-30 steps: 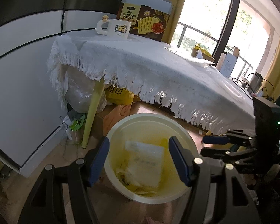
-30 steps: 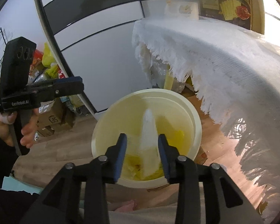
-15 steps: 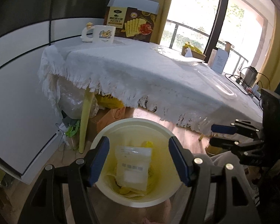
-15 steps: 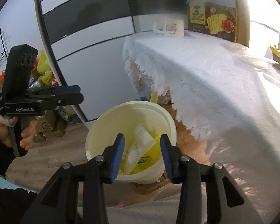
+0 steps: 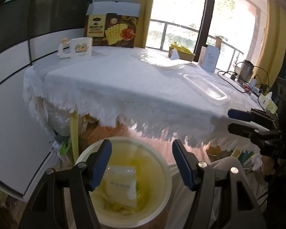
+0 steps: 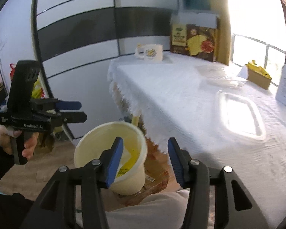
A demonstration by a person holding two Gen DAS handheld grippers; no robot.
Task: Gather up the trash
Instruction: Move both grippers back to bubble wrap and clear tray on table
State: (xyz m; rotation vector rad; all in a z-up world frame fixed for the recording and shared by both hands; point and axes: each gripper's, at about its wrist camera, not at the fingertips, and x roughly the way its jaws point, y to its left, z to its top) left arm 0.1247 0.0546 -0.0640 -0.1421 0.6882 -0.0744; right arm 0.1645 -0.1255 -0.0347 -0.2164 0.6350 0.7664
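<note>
Down in the left wrist view, the left tongs (image 5: 141,162) stand wide apart with nothing between them, poised over the cream bin (image 5: 163,189) on the floor. A white packet (image 5: 122,187) lies inside it on yellow scraps, so that piece of trash is already collected. Above and beyond spreads the tabletop (image 5: 124,80) under its fringed white cloth, carrying a clear plastic tray (image 5: 206,87), a cartoon mug (image 5: 80,47), a snack box (image 5: 112,30), a cardboard box with yellow wrappers (image 5: 181,54) and a kettle with cables (image 5: 246,72). The right tongs (image 5: 232,120) show side-on at the right edge.

From the right wrist view, the right tongs (image 6: 145,160) have just been opening and hold nothing; the bin (image 6: 85,148) sits low behind the left pad and the tabletop edge (image 6: 162,99) fills the right half. The clear tray (image 6: 240,114) lies ahead on the cloth, with thin crumpled plastic film (image 6: 225,81) beyond it. The left tongs (image 6: 80,111) hang apart at the left, gripped by a hand (image 6: 13,141).

What remains is probably the plastic on the cloth. The risks: the tray is transparent and washed out by window glare, so its rim may be misjudged and slip from the pads; a low pinch could catch the cloth and drag the mug or boxes; and the bin stands close under the fringe, where a careless swing could tip it.
</note>
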